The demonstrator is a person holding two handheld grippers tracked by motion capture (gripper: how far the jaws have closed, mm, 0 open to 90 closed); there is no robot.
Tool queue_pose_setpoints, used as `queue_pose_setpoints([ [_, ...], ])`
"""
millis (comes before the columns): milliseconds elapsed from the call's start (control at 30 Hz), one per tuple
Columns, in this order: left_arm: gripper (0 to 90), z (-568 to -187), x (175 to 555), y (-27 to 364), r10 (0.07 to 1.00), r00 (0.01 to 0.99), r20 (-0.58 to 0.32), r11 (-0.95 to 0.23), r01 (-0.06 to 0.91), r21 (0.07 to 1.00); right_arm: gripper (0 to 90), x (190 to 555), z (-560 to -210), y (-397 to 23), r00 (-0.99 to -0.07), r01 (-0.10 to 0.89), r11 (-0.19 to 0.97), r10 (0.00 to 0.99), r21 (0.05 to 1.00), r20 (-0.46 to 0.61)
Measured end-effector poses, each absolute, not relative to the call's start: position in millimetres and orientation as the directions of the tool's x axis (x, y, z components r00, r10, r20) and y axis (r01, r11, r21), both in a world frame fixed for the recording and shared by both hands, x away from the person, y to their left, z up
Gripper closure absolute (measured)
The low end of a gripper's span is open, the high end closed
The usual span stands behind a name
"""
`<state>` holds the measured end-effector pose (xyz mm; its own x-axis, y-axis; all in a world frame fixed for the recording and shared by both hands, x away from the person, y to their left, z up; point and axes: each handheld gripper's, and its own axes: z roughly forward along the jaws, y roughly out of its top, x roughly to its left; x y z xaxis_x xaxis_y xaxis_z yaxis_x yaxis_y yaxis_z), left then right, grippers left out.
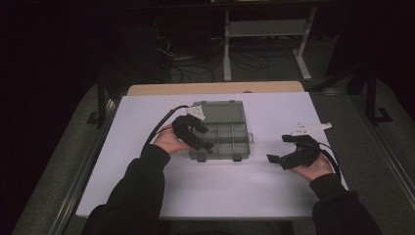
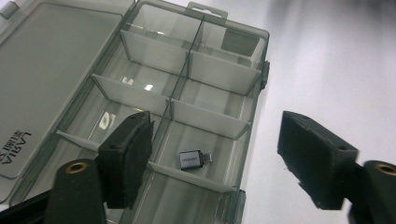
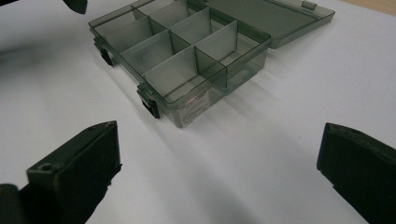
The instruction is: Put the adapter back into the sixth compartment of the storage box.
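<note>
Hovering: left gripper (image 2: pixel 215 154), jaws apart, held over adapter (image 2: pixel 193 159) in box (image 1: pixel 243 142).
Waiting: right gripper (image 1: pixel 280 149), jaws apart.
Next, likely: adapter to be pinched.

Smoky grey translucent box (image 1: pixel 223 131); silver adapter (image 2: pixel 192 159); white table (image 1: pixel 147 186); black sleeves (image 1: pixel 137 196).

The high view is dim, its edges falling to black around the pale surface (image 1: pixel 254 191). Both gripper views are brighter and soft; near jaws blur. Glare glints on the box (image 2: pixel 140 86) dividers, and soft shadows spread beside it.
</note>
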<state>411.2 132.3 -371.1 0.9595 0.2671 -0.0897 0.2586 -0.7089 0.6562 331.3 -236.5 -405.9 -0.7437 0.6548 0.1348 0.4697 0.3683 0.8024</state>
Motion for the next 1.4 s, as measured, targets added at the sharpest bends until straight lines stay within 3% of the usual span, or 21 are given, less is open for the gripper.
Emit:
queue_pose_setpoints([
  [433, 11.0, -362.1, 402.8, 138.3, 0.281, 0.956, -0.080, -0.694, 0.260, 0.672, 0.0, 331.4, -406.4, -235.9, -0.746, 0.471, 0.373, 0.653, 0.800, 0.135],
  [600, 0.6, -359.5, 399.2, 141.0, 0.291, 0.953, -0.089, -0.679, 0.271, 0.682, 0.0, 331.4, -406.7, -235.5, -0.744, 0.474, 0.373, 0.654, 0.798, 0.136],
  [1400, 0.0, -365.0, 377.8, 174.6, 0.327, 0.943, -0.063, -0.641, 0.271, 0.718, 0.0, 331.2, -407.1, -235.1, -0.744, 0.476, 0.374, 0.654, 0.796, 0.137],
])
